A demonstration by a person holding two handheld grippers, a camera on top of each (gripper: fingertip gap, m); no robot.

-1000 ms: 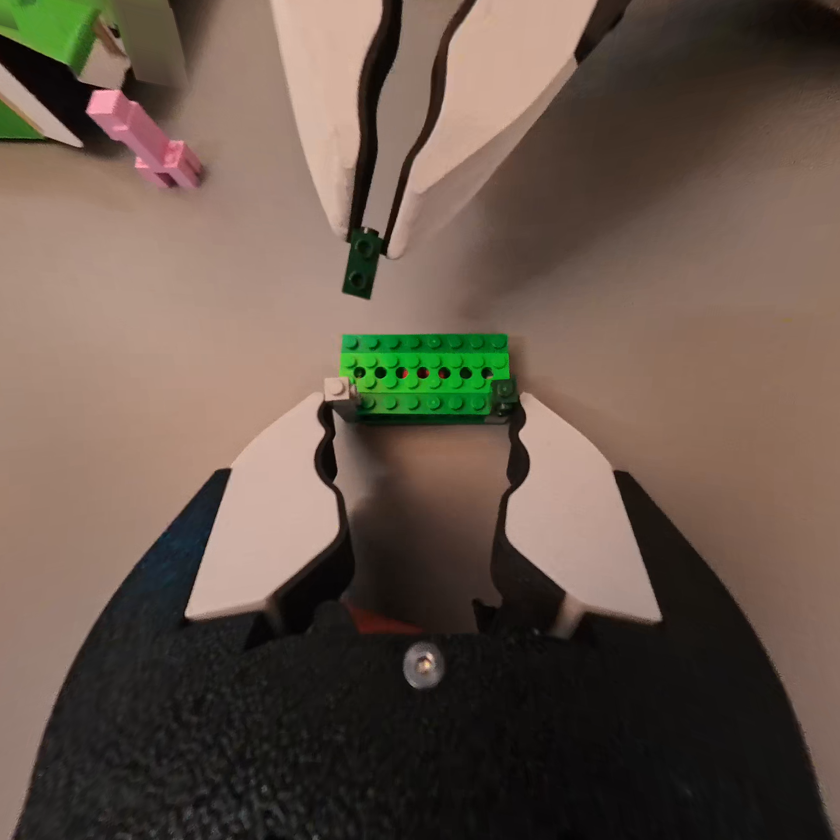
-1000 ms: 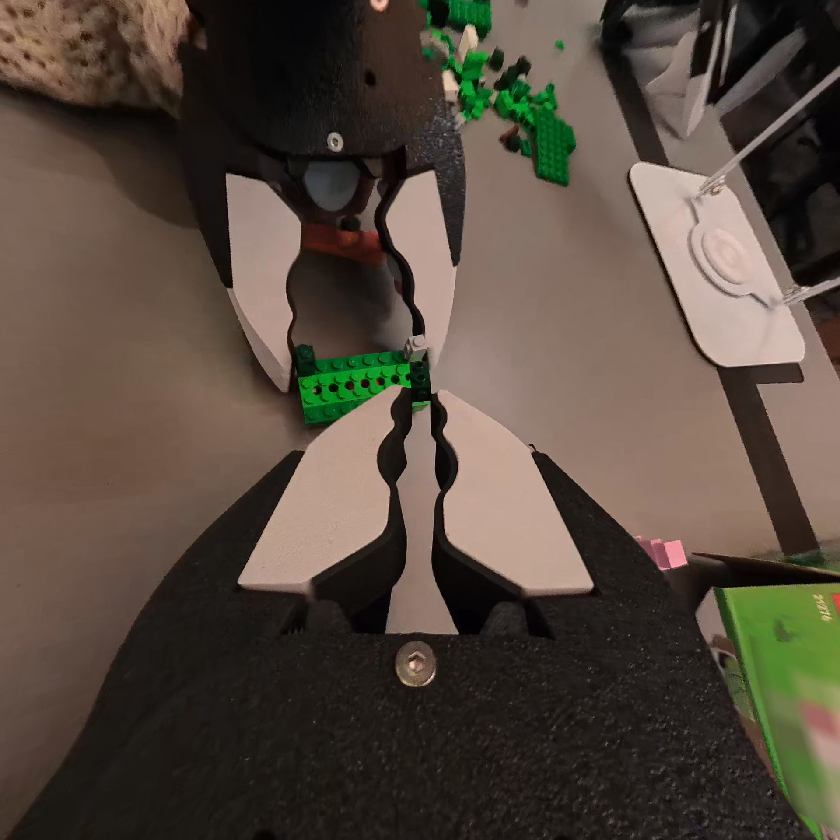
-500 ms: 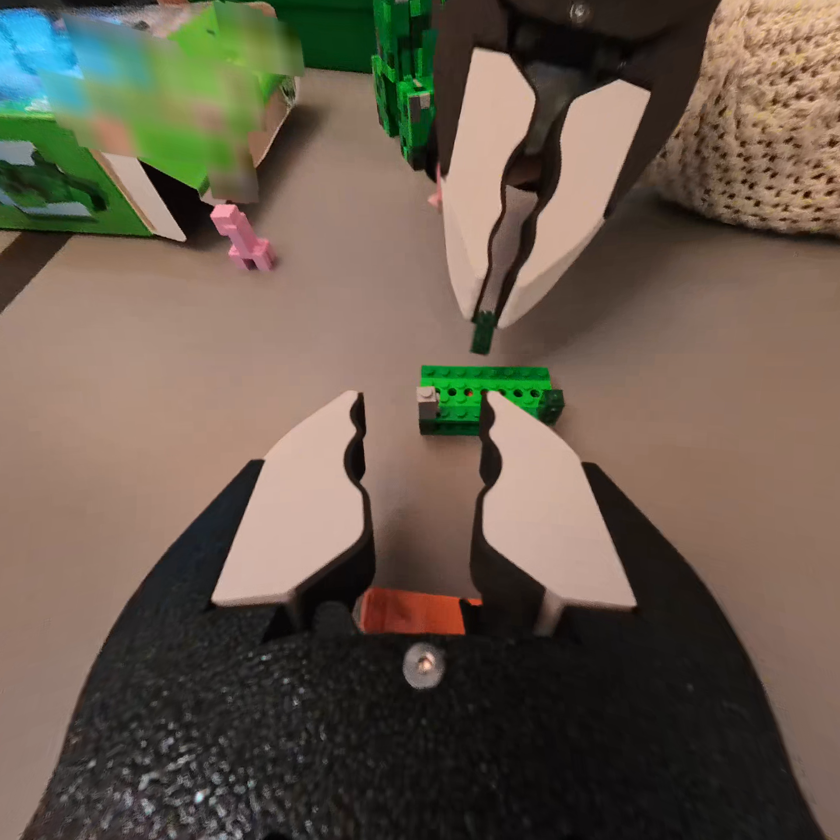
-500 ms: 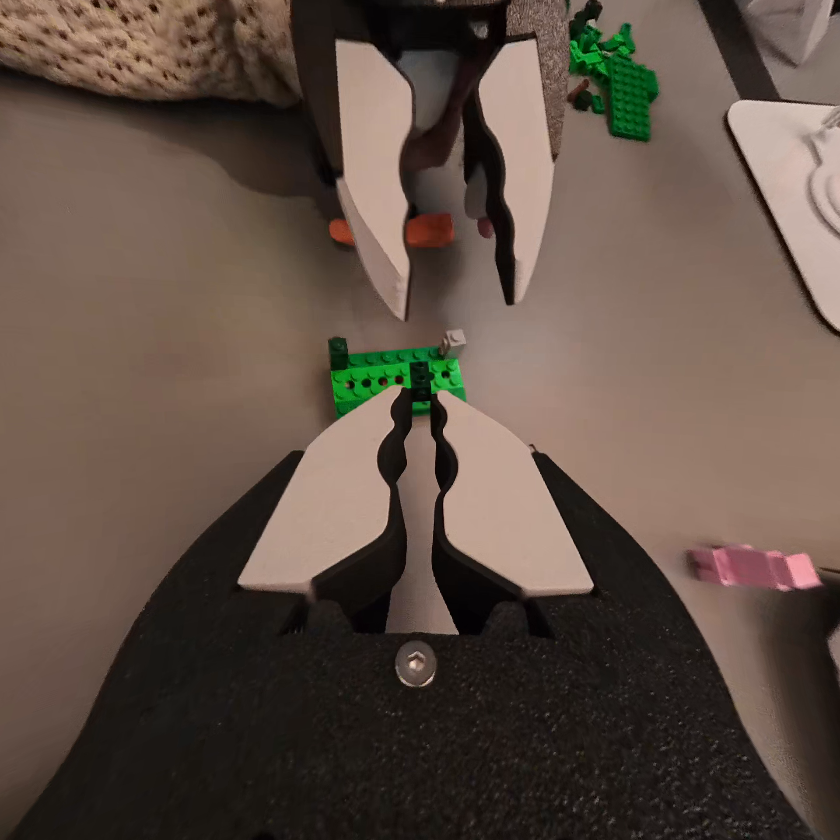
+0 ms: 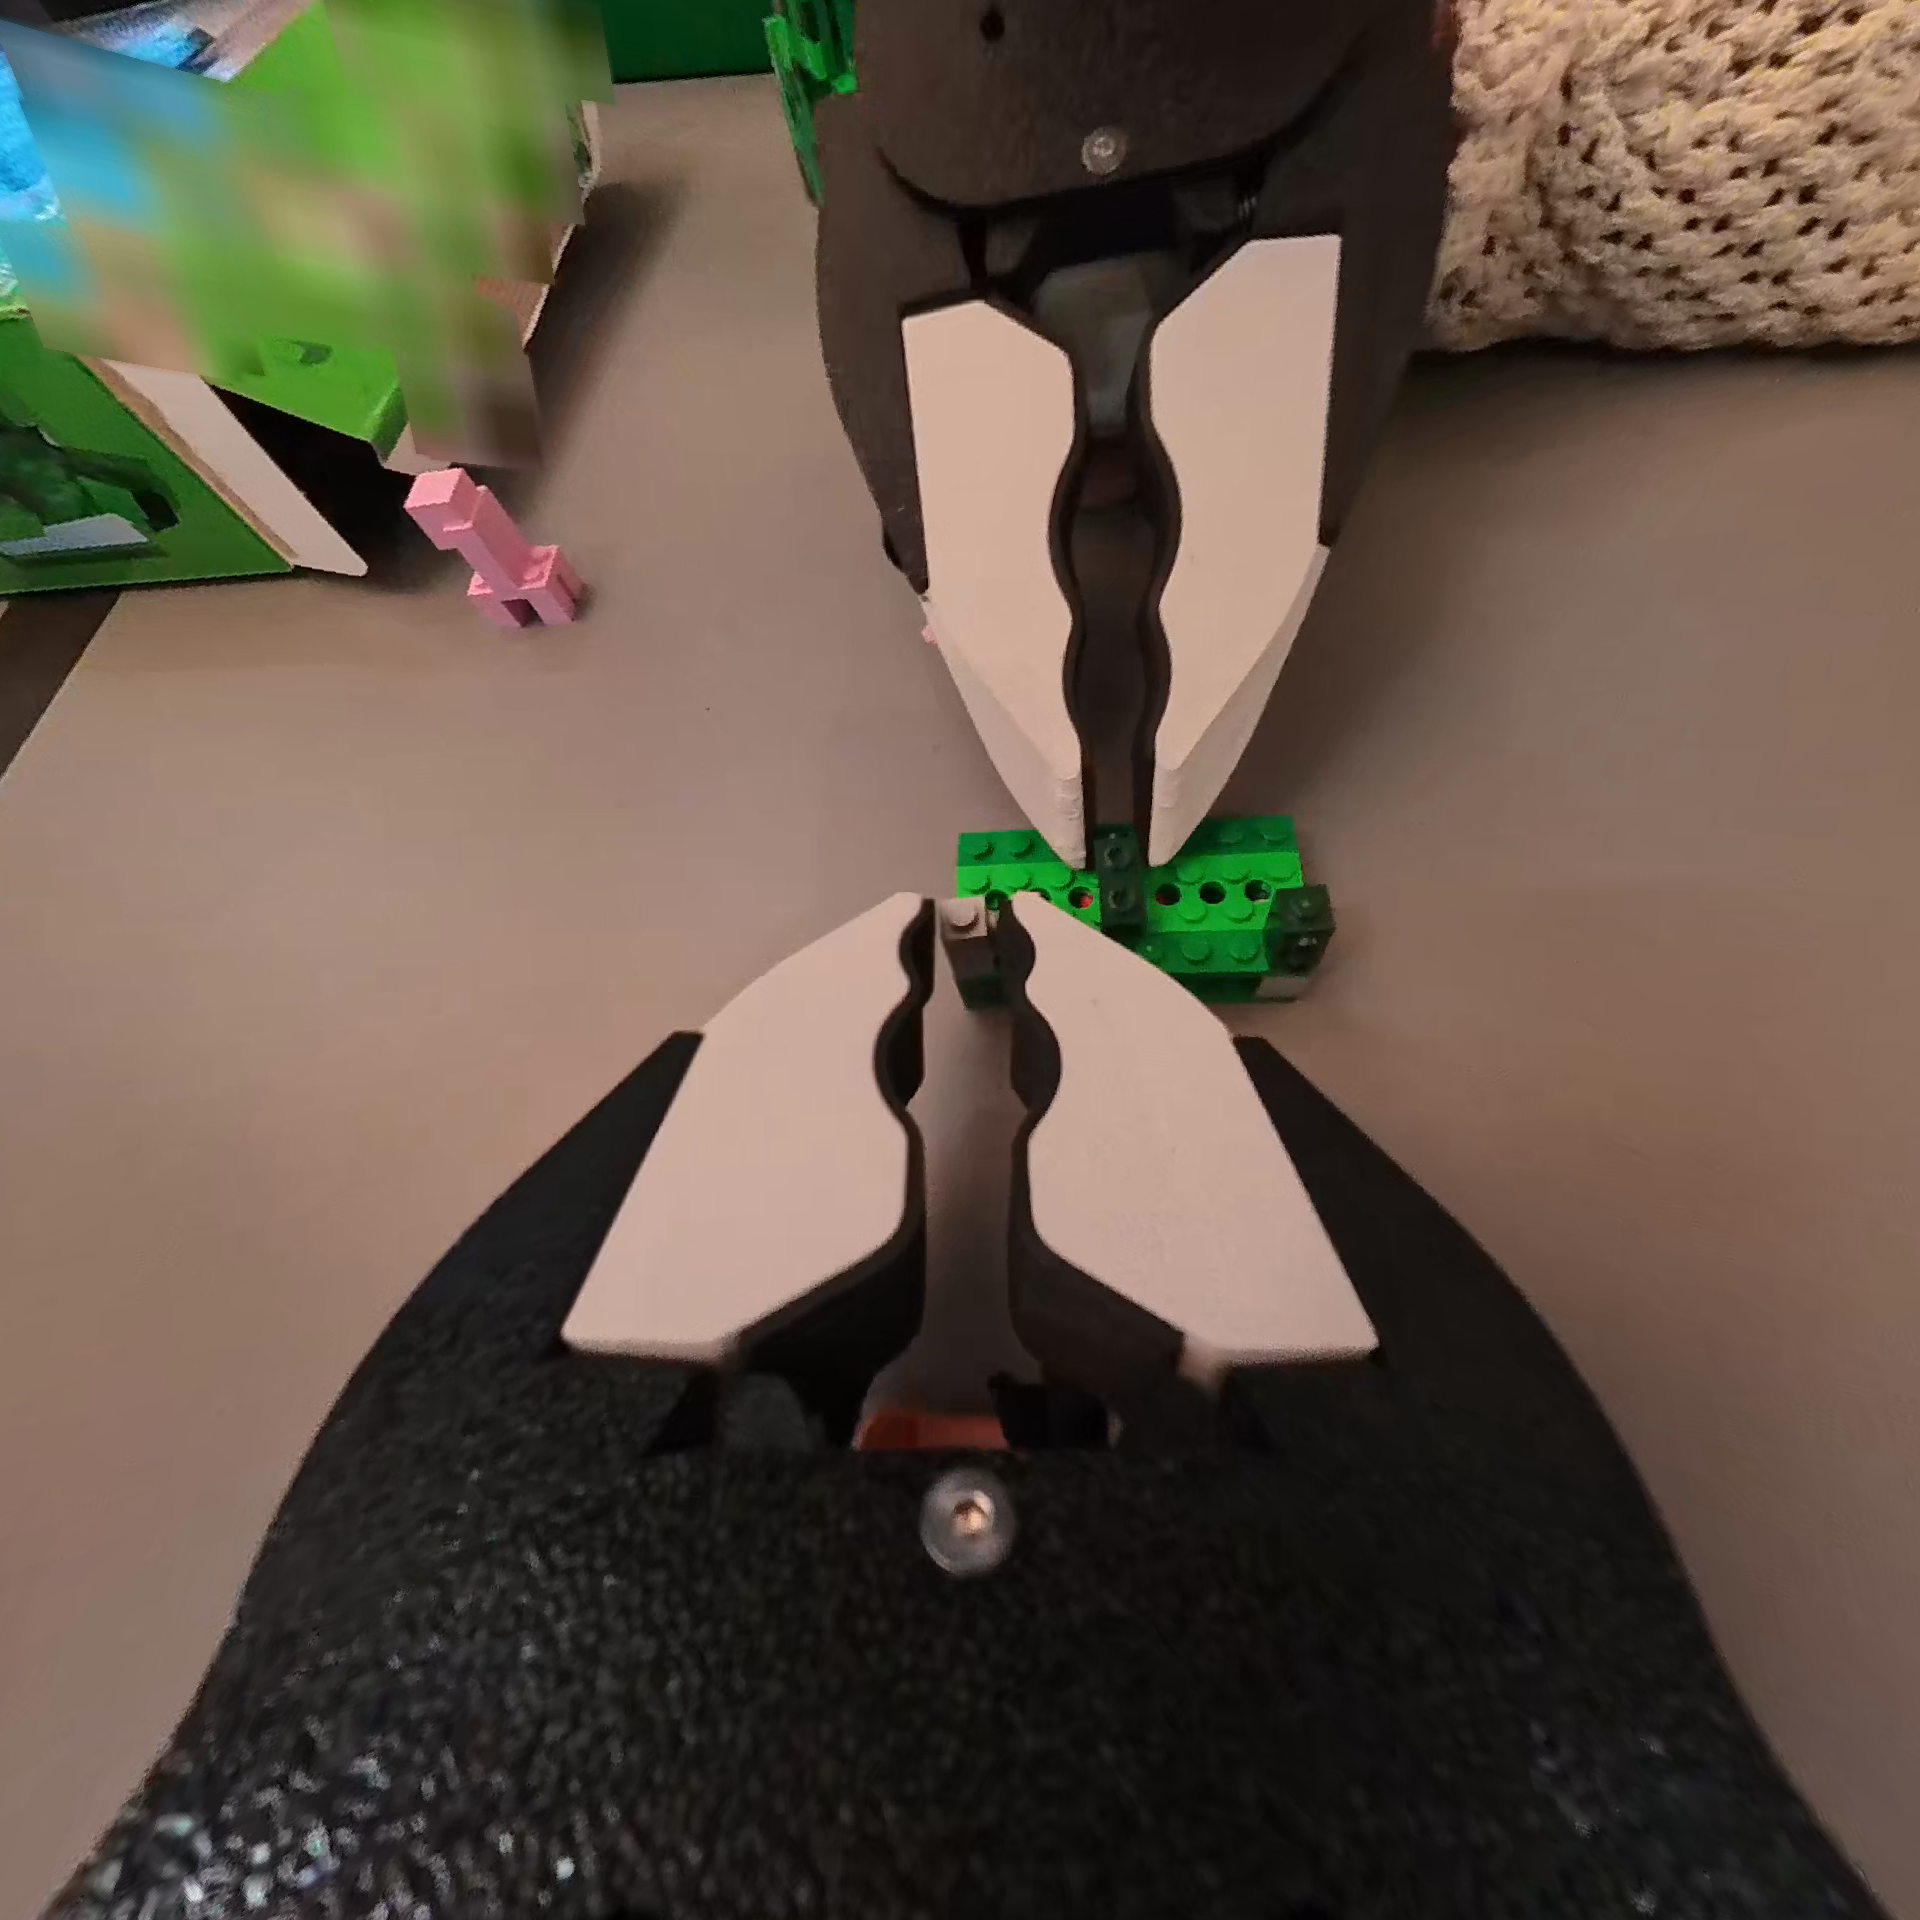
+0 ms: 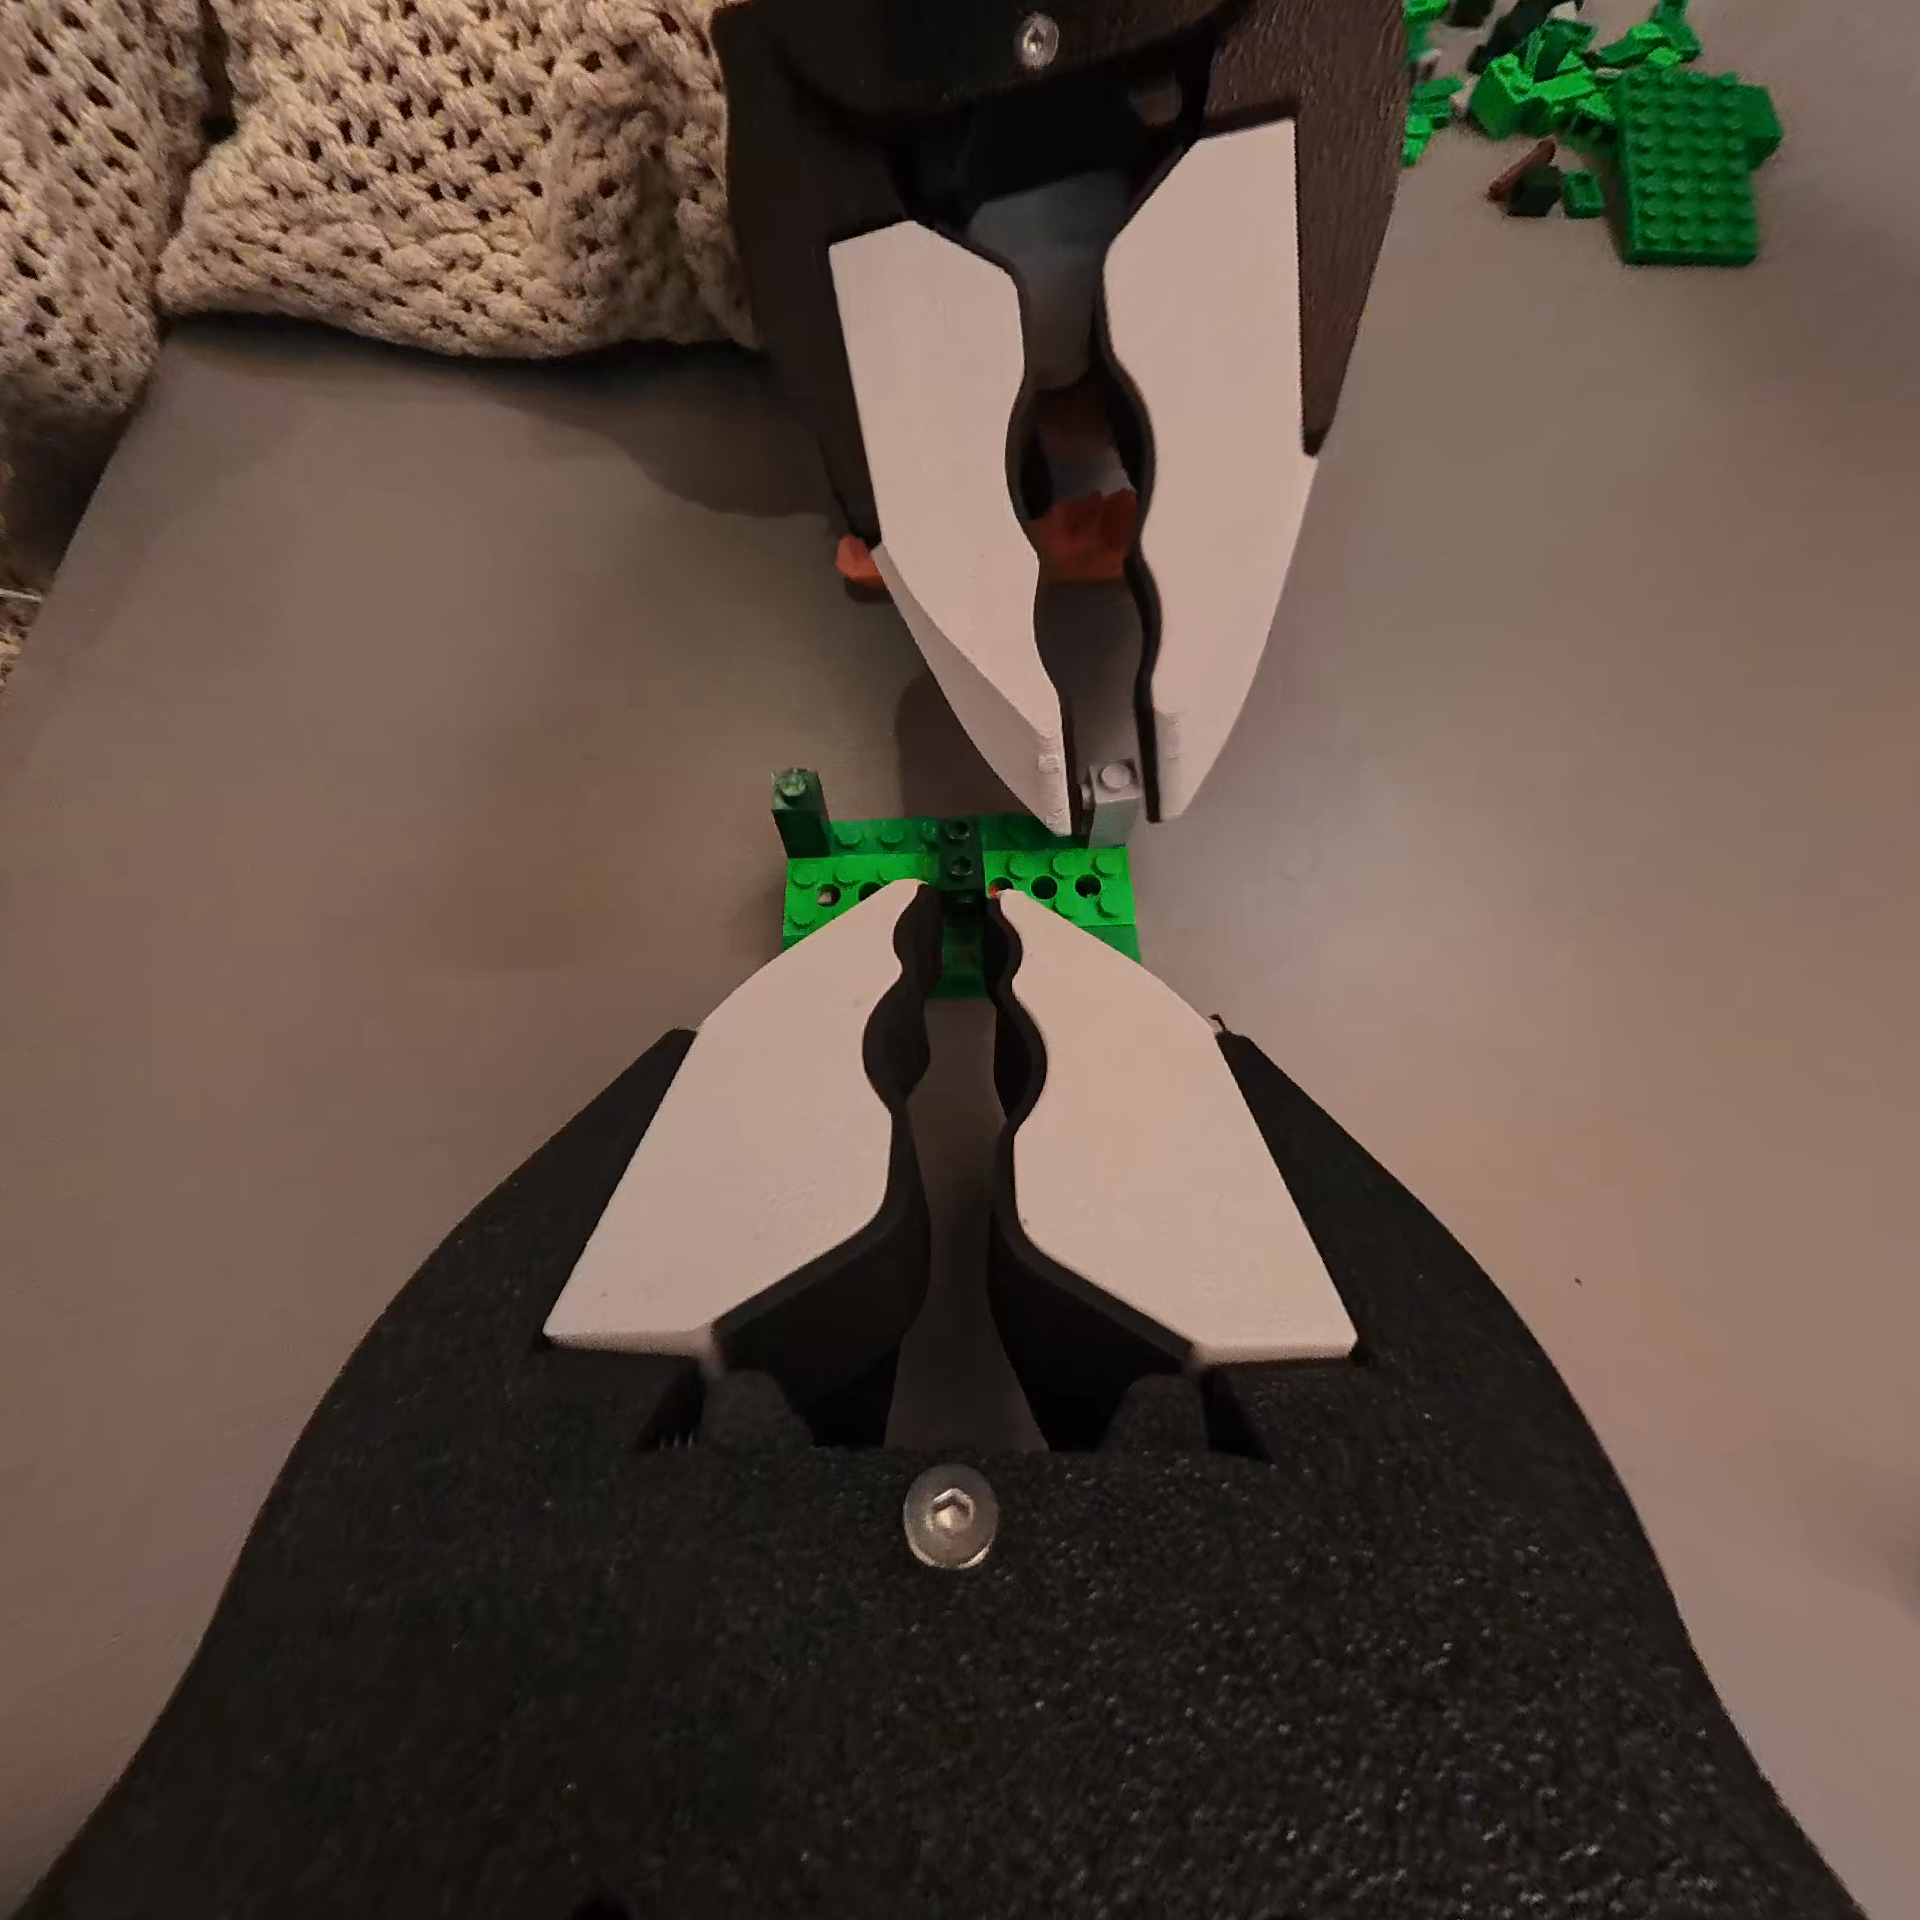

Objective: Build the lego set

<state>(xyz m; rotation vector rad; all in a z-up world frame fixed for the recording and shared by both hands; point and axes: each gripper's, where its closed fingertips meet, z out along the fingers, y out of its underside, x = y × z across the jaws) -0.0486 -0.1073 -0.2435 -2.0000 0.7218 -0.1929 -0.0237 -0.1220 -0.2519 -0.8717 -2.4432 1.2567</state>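
Jaws pinch plate (image 6: pixel 958 865) onto build (image 5: pixel 1195 914).

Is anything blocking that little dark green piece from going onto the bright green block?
Nothing visible. The right gripper already has the dark green piece down on the bright green block, with no brick between them.

The left hand-held gripper (image 5: pixel 966 914) points forward, its jaws nearly closed. The right hand-held gripper (image 6: pixel 961 904) faces it, jaws pinched narrow, tips nearly meeting.

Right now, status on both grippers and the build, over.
Left gripper closed on the grey corner brick. Right gripper pinching the dark green plate onto the green assembly. Nothing in the way.
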